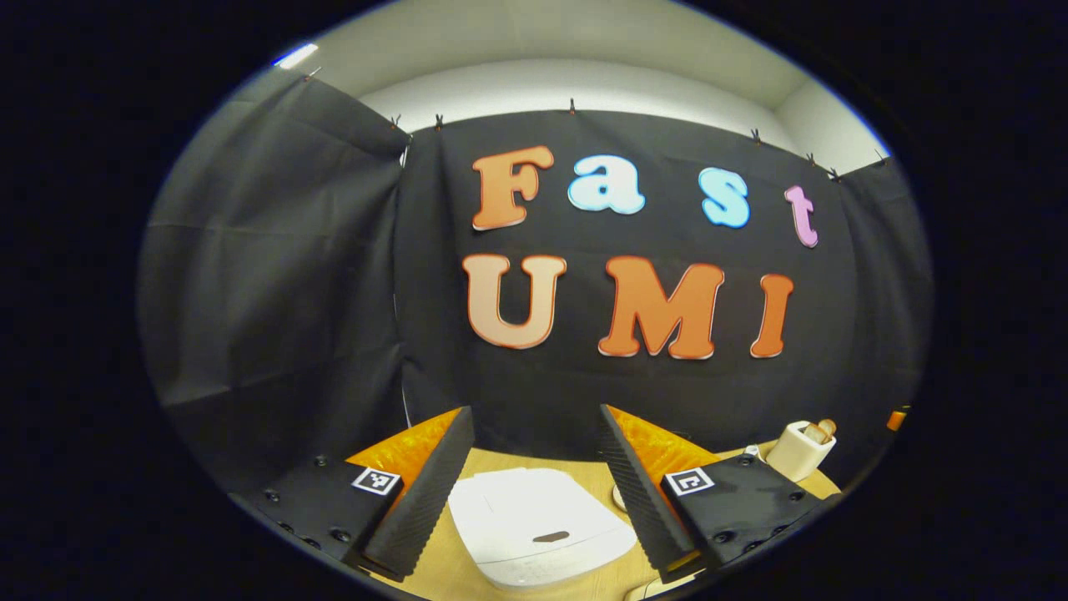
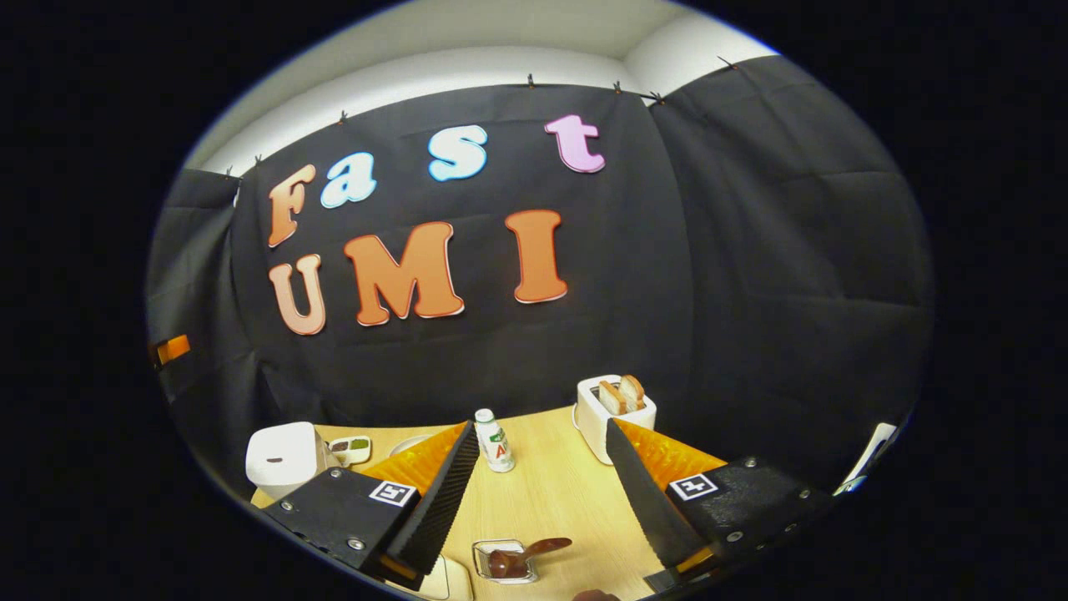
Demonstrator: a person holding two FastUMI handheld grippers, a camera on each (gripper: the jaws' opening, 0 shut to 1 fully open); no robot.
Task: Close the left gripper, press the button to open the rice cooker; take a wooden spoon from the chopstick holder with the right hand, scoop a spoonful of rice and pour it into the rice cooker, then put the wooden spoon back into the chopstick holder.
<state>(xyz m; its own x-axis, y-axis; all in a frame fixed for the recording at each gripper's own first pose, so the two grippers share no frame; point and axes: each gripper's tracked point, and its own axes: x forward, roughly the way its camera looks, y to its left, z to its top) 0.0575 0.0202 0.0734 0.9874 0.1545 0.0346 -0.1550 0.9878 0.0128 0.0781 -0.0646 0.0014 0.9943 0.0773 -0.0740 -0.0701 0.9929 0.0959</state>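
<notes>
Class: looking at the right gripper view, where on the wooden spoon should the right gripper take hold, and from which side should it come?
Grip the wooden spoon by its free handle, which slants up to the right out of the clear holder; come from above, since the open right gripper hangs there.

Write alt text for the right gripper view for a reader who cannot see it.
The right gripper hangs open above a wooden table, its fingers framing a small clear holder with a wooden spoon in it. Farther back stand a small bottle, a white toaster holding bread, and a closed white rice cooker at the left.
</notes>
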